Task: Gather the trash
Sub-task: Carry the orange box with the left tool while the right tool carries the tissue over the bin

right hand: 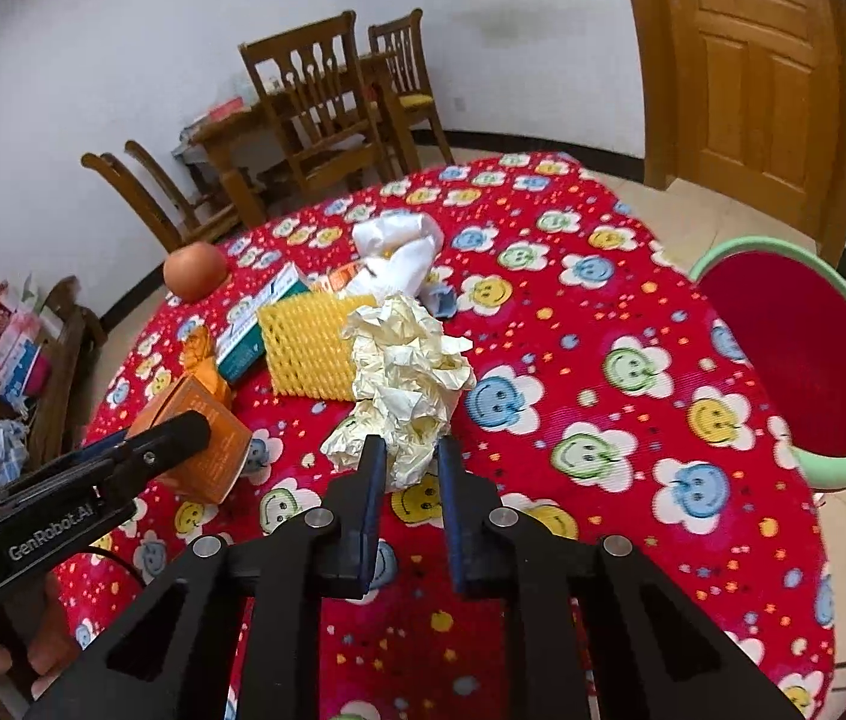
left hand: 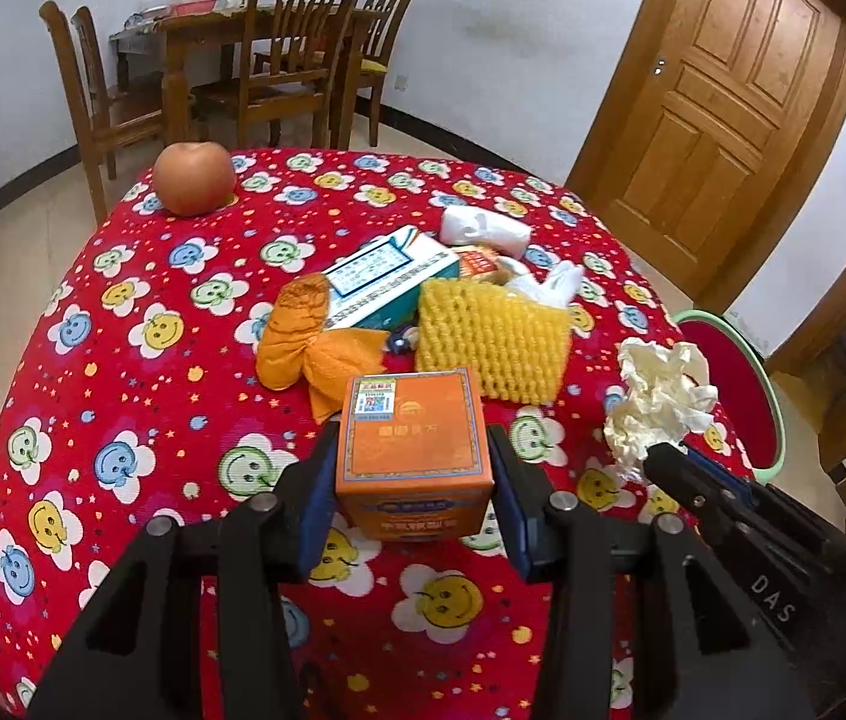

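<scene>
Gripping is the step in hand on both sides: the left gripper (left hand: 414, 474) has its fingers pressed to the two sides of the small orange cardboard box (left hand: 413, 450), held just over the red smiley-flower table (left hand: 123, 360), while the right gripper (right hand: 411, 456) has its fingers closed on the lower edge of the crumpled cream paper wad (right hand: 408, 372), which sits near the table's right edge. Next, I judge, both pieces need carrying to the green-rimmed red basin (right hand: 807, 360) just off that edge, then letting go. A yellow foam fruit net (left hand: 492, 339) and other litter remain mid-table.
</scene>
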`<state>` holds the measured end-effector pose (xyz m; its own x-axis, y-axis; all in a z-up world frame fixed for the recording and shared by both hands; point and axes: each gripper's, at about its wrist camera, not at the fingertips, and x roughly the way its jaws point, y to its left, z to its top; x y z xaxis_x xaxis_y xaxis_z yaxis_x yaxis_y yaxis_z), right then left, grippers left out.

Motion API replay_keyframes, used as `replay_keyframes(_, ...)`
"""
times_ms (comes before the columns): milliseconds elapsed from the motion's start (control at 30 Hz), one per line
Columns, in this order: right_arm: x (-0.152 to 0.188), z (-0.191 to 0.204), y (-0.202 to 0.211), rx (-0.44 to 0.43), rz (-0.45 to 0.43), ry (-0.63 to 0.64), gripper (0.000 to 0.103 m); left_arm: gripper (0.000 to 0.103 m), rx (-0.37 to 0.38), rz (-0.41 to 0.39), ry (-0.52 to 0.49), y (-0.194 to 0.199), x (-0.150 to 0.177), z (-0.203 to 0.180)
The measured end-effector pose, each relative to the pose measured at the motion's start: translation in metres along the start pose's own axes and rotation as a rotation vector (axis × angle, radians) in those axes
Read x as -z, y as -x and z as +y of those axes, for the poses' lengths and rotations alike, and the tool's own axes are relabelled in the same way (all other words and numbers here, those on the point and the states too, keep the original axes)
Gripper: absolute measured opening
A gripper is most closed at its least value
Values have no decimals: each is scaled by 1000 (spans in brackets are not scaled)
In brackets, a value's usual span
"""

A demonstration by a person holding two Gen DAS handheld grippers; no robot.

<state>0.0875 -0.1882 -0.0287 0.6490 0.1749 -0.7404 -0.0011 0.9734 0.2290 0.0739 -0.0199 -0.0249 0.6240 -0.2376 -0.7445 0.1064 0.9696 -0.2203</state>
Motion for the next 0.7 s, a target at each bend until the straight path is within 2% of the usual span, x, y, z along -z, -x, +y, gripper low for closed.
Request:
replay_keyframes(367, -5, -27, 32, 27, -65, -51, 17, 47, 35, -24, -56, 11, -5, -32)
replay_keyframes(700, -12, -65, 55, 96, -120, -107, 17, 47, 87, -30, -129, 9, -14, -76)
